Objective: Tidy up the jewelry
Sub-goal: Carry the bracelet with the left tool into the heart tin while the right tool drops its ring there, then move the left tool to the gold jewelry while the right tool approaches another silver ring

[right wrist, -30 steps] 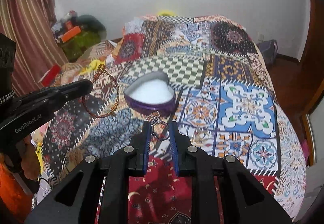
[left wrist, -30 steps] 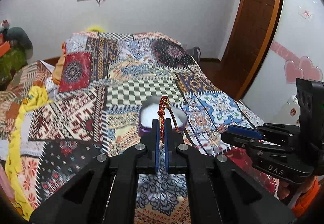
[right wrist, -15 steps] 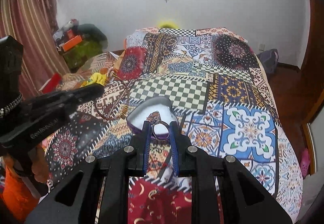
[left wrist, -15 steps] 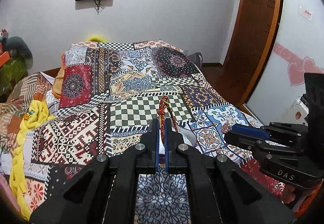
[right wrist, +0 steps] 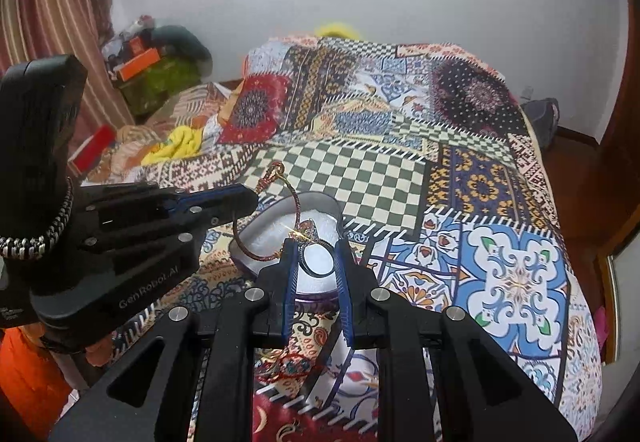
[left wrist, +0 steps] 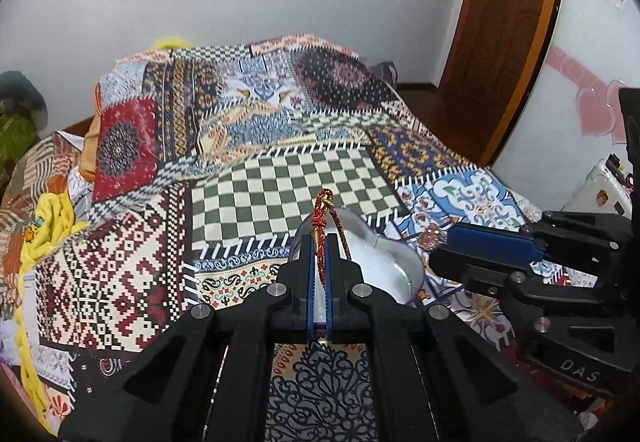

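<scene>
A heart-shaped purple box with a white lining [left wrist: 376, 262] lies open on the patchwork bedspread, also in the right wrist view [right wrist: 280, 230]. My left gripper [left wrist: 319, 242] is shut on a red and gold bangle [left wrist: 322, 210] and holds it over the box; the bangle hangs from that gripper in the right wrist view [right wrist: 296, 202]. My right gripper [right wrist: 318, 246] is shut on a dark ring with a stone top [right wrist: 316, 262], just above the box's near rim. The right gripper shows at the right of the left wrist view [left wrist: 480, 242].
The patchwork bedspread [right wrist: 516, 274] covers the bed. More jewelry with red thread [right wrist: 292, 366] lies on it under my right gripper. Yellow cloth [left wrist: 44, 222] is at the bed's left edge. A wooden door [left wrist: 504, 22] stands at the right.
Both grippers have moved forward and down toward the heart-shaped box. The bangle and the ring now hang over its white lining.
</scene>
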{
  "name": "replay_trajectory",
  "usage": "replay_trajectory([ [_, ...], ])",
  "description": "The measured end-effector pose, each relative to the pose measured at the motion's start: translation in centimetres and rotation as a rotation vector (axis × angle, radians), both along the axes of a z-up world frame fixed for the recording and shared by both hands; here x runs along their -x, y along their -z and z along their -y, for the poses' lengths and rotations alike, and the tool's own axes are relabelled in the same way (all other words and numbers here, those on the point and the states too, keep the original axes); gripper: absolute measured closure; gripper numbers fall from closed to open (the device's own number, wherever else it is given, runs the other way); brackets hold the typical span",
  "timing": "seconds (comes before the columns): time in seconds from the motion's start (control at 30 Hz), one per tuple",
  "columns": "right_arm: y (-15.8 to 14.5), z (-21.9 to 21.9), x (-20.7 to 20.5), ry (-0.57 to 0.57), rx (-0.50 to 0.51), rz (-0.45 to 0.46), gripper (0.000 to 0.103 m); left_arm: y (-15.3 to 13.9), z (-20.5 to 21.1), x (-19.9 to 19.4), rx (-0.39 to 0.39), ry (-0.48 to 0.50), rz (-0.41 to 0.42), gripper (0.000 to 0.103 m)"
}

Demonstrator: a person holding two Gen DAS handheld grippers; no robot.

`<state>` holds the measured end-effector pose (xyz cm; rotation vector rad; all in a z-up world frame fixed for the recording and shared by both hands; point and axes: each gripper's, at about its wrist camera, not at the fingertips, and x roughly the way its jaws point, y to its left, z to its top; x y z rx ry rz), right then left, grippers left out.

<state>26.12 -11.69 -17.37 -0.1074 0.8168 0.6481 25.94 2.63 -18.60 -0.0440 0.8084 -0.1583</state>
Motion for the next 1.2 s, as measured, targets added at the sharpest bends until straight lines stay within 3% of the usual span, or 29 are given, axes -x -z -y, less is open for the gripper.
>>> replay_trajectory([
  [0.53, 2.7, -2.6, -2.3, -0.086, 0.101, -0.115, 0.087, 1.9, -0.9, -0.7, 0.0, -0.01, -0.069, 0.1],
  [1.0, 2.0, -2.7, -1.9, -0.107, 0.127, -0.094, 0.086, 1.3, -0.8, 0.3, -0.019, -0.021, -0.079, 0.098],
  [1.1, 1.5, -2.4, -1.4, -0.102, 0.127, -0.087, 0.084, 0.9, -0.8, 0.8, -0.019, -0.024, -0.073, 0.091],
  [1.2, 0.7, -1.9, -0.9, -0.089, 0.12, -0.07, 0.083, 0.1, -0.8, 1.4, -0.024, -0.035, -0.056, 0.073],
])
